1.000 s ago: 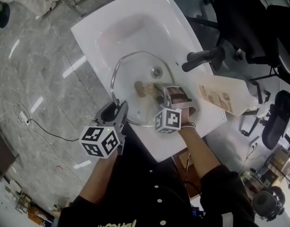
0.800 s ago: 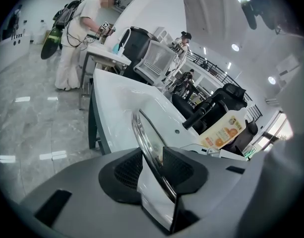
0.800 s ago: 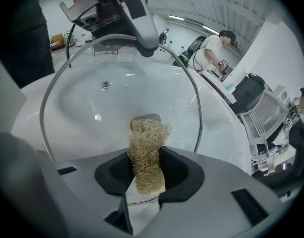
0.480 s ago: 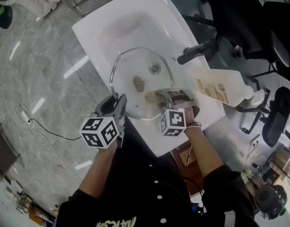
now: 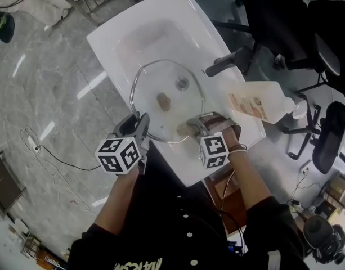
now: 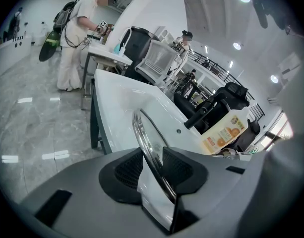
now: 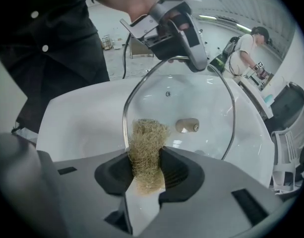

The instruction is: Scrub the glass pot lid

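Note:
The glass pot lid (image 5: 155, 77) with its steel rim stands tilted in the white sink (image 5: 113, 32); its beige knob (image 5: 163, 100) sits near the middle. My left gripper (image 5: 140, 122) is shut on the lid's near rim, which runs between its pads in the left gripper view as a steel edge (image 6: 144, 138). My right gripper (image 5: 192, 126) is shut on a straw-coloured scouring pad (image 7: 148, 143), which rests against the glass by the lid's near right rim. The knob (image 7: 187, 125) lies just beyond the pad.
A black tap (image 5: 225, 63) juts over the sink's right edge. A large plastic bottle (image 5: 256, 107) lies on the right rim of the sink. Black office chairs (image 5: 296, 21) stand at the right. A cable (image 5: 43, 151) trails on the floor. A person (image 6: 80, 38) stands far off.
My right gripper has dragged the scouring pad from beside the knob toward the lid's near right rim. The left gripper and the lid have stayed put.

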Action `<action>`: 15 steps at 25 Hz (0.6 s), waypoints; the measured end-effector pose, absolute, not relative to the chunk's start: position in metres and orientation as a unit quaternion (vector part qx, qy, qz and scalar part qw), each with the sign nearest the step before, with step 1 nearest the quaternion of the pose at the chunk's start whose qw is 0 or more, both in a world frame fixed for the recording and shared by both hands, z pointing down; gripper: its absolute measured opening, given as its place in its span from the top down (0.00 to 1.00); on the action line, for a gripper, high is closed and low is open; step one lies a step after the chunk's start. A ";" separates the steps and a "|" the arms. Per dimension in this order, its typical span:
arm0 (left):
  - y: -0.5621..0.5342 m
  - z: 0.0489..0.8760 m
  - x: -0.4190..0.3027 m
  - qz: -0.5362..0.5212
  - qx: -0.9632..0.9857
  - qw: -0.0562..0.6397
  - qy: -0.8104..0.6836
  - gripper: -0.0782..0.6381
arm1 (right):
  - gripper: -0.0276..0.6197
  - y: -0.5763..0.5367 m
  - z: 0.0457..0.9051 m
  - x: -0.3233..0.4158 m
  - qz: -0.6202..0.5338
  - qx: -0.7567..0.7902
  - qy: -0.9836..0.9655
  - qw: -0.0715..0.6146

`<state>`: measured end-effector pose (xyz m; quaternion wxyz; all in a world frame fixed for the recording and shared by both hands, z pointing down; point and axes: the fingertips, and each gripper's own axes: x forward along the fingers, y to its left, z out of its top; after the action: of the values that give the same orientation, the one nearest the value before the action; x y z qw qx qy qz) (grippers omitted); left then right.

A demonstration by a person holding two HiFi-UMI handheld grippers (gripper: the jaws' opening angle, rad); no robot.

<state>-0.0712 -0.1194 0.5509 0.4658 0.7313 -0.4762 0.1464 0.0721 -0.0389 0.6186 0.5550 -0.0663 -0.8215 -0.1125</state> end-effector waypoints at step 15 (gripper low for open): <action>-0.118 0.550 -0.068 0.144 0.736 0.466 -0.469 0.69 | 0.73 -0.108 0.591 0.039 -0.125 0.089 -0.863 0.481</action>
<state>-0.0684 -0.1182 0.5499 0.4658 0.7364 -0.4690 0.1443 0.0386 -0.1080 0.5907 0.4810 0.0891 -0.8632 -0.1251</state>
